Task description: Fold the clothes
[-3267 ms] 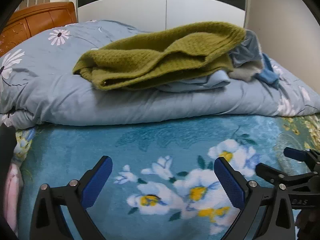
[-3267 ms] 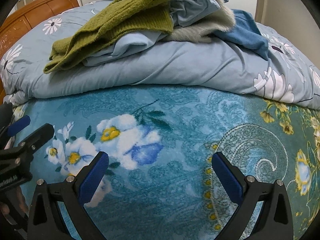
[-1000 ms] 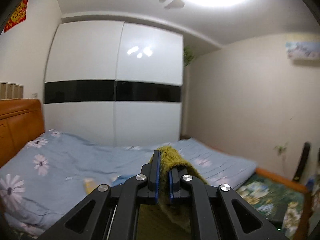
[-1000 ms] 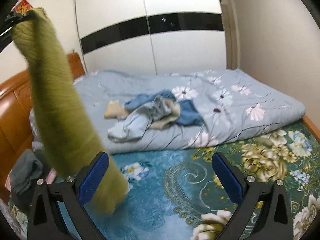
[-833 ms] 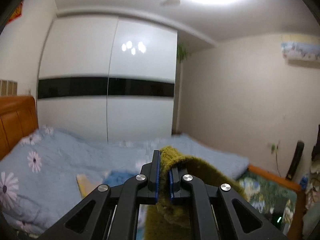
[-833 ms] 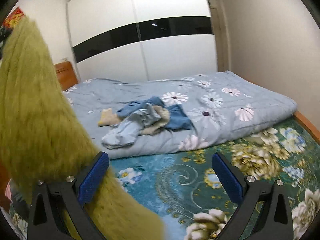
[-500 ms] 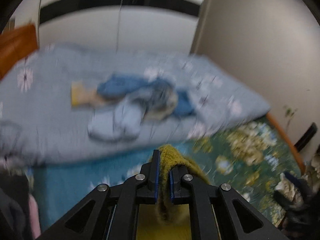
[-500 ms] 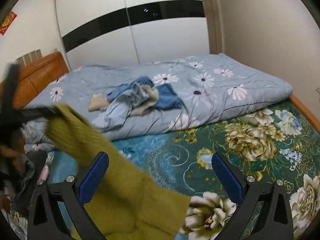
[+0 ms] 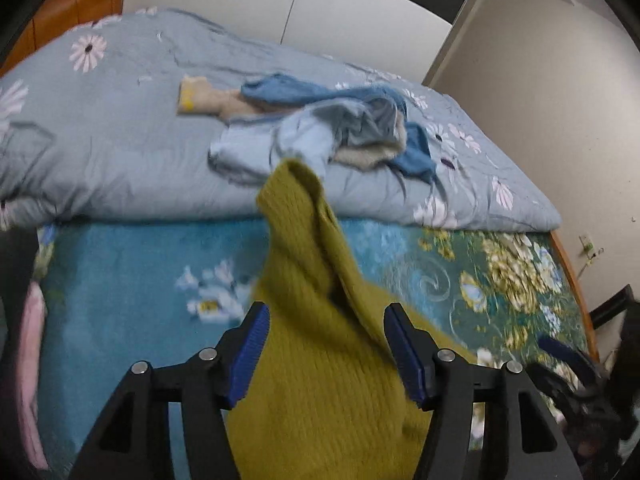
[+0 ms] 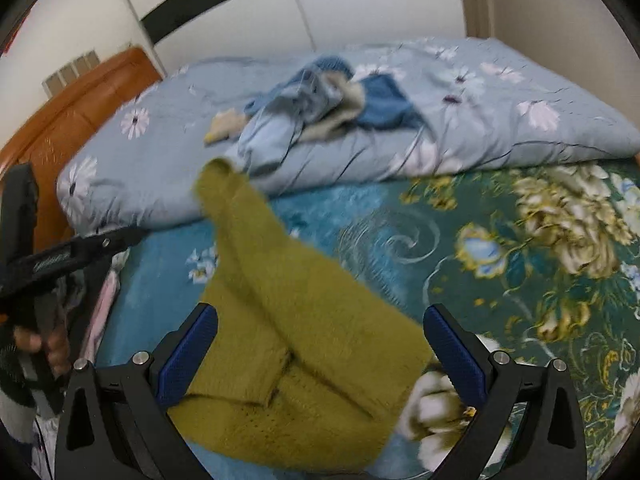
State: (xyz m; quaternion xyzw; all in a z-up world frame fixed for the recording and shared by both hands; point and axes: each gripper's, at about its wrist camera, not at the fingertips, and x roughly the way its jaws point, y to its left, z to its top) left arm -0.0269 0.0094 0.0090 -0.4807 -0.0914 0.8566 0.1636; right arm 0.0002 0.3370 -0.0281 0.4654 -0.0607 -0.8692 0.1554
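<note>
Both grippers are hovering low over the sweater: left gripper gaping, right gripper spread wide, neither one gripping.

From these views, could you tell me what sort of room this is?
Most likely a home bedroom: a bed with a floral quilt, a wooden headboard, and a wardrobe behind.

Olive sweater, somewhat blurred, on floral blanket, right claw spread wide above
</note>
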